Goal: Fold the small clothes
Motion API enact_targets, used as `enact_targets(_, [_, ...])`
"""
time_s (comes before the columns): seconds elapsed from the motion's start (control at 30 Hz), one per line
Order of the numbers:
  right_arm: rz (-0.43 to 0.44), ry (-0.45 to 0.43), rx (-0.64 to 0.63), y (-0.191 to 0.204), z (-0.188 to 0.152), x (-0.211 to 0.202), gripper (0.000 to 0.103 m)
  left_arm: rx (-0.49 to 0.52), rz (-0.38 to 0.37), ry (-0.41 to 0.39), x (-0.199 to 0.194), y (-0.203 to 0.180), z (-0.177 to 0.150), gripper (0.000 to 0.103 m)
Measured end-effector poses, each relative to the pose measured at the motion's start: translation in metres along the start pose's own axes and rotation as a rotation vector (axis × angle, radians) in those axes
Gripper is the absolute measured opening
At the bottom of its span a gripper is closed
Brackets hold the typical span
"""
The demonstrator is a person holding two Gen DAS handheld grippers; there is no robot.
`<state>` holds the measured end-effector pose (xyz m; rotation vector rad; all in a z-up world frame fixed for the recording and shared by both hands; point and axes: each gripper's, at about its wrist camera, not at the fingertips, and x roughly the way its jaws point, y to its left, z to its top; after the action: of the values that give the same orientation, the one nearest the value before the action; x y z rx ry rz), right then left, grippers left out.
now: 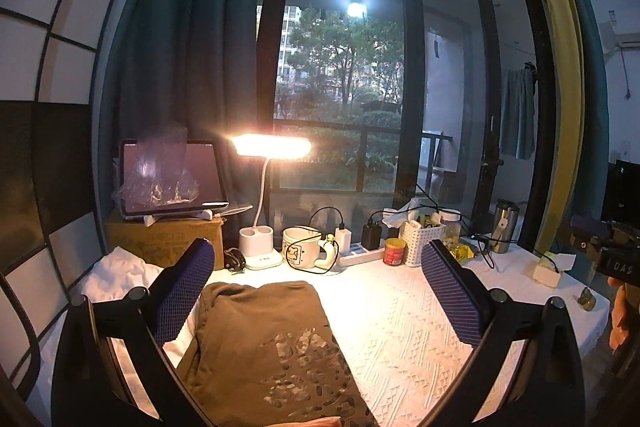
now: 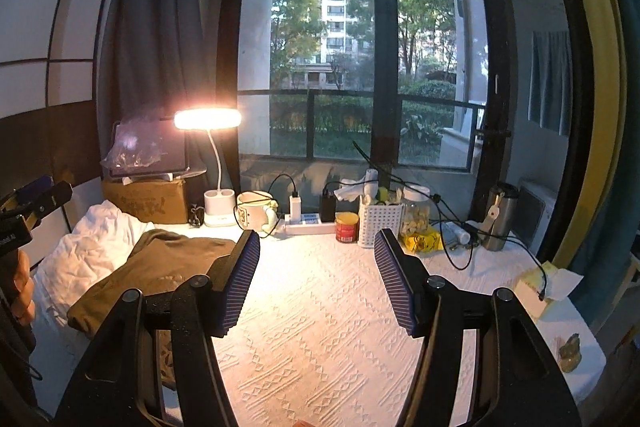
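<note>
Two handheld grippers: the left gripper (image 1: 318, 291) and right gripper (image 2: 316, 281) each carry two black, angular plastic arms joined by round black pivot bolts, ending in flat fingers (image 1: 186, 291) faced with ribbed blue-purple pads. In the right wrist view, the other gripper's black body shows a fragment of white lettering; the left wrist view shows white letters "DAS" there.

A lit desk lamp (image 2: 208, 119) casts warm light over the surface (image 2: 320, 327), which wears a white textured cloth. Behind it a dark-framed window (image 2: 384, 67) shows trees and an apartment block in dusk light. A teal curtain (image 1: 180, 39) hangs at its left, beside a panelled wall (image 1: 48, 47).
</note>
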<state>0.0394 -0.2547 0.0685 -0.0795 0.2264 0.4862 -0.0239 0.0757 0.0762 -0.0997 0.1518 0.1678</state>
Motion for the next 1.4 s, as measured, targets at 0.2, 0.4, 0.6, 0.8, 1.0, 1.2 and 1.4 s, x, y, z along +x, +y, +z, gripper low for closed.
enact_targets(0.2, [-0.015, 0.012, 0.01, -0.007, -0.004, 0.003, 0.063, 0.003, -0.008, 0.009, 0.003, -0.005, 0.0, 0.102])
enact_targets(0.4, [-0.026, 0.015, 0.018, -0.013, -0.006, 0.003, 0.063, 0.005, -0.015, 0.011, 0.004, -0.009, 0.0, 0.102])
enact_targets(0.6, [-0.027, 0.015, 0.021, -0.014, -0.007, 0.002, 0.063, 0.008, -0.015, 0.014, 0.005, -0.01, 0.0, 0.102])
enact_targets(0.8, [-0.026, 0.016, 0.018, -0.014, -0.007, 0.003, 0.063, 0.004, -0.013, 0.009, 0.005, -0.01, 0.0, 0.102])
enact_targets(1.0, [-0.027, 0.016, 0.019, -0.014, -0.007, 0.003, 0.063, 0.004, -0.013, 0.014, 0.006, -0.009, 0.0, 0.102])
enact_targets(1.2, [-0.026, 0.018, 0.019, -0.014, -0.008, 0.004, 0.063, -0.006, -0.008, 0.002, 0.004, -0.008, 0.0, 0.102])
enact_targets(1.4, [-0.027, 0.019, 0.019, -0.014, -0.008, 0.005, 0.063, -0.004, -0.01, 0.004, 0.004, -0.009, 0.0, 0.102])
